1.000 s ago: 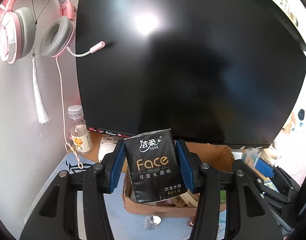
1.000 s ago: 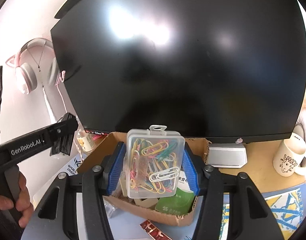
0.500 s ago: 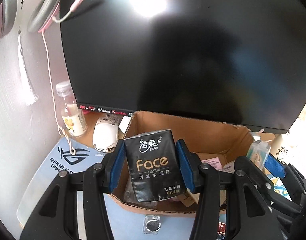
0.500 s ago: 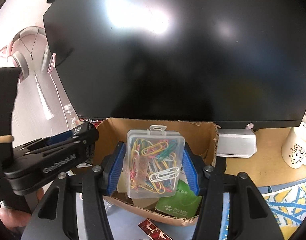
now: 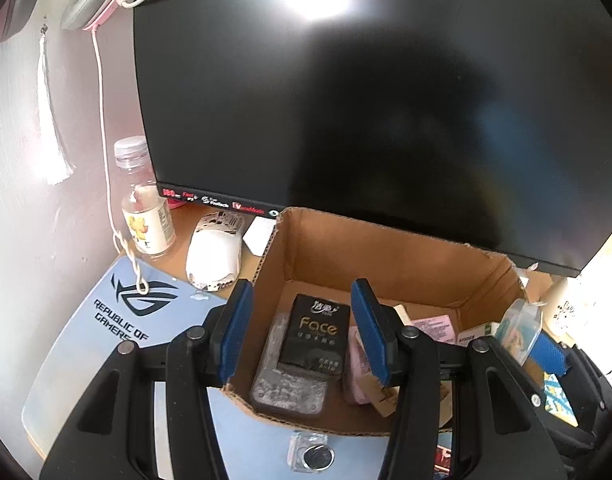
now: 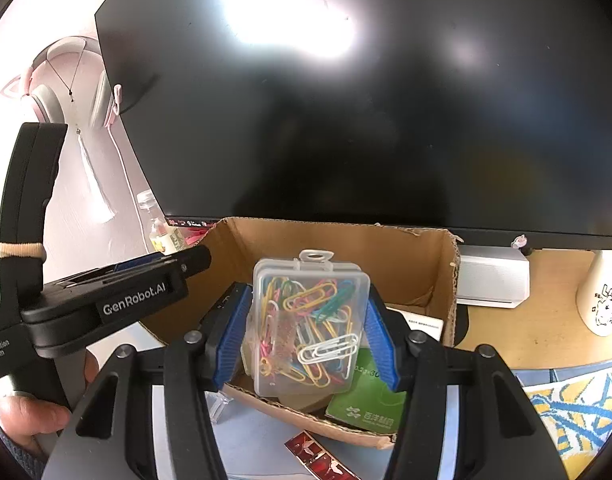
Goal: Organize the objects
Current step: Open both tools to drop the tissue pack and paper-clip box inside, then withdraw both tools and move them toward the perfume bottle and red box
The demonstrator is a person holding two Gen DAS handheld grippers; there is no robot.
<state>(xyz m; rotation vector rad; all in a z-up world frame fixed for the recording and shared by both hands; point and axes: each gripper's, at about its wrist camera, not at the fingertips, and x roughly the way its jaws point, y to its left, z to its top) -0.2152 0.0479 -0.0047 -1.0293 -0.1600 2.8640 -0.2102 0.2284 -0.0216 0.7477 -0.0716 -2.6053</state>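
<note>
The black "Face" tissue pack (image 5: pixel 316 334) lies inside the open cardboard box (image 5: pixel 386 264), on top of a grey packet. My left gripper (image 5: pixel 302 292) hovers over the box's near left corner, open, its blue pads clear of the pack. My right gripper (image 6: pixel 309 304) is shut on a clear plastic case of coloured paper clips (image 6: pixel 310 320), held upright above the cardboard box (image 6: pixel 346 240). In the left wrist view that case (image 5: pixel 522 328) shows at the right edge. The left gripper (image 6: pixel 198 260) reaches in from the left, with a hand on its handle.
A big dark monitor (image 5: pixel 366 100) stands right behind the box. A white mouse (image 5: pixel 214 256), a small bottle (image 5: pixel 146 216) and a blue mouse pad (image 5: pixel 118 320) lie left. A clear case with a coin (image 5: pixel 312 456) sits in front. A mug (image 6: pixel 606 300) stands right.
The tissue pack has left the left gripper's pads and now lies in the box. Both grippers have sunk lower and tilted down over the box.
</note>
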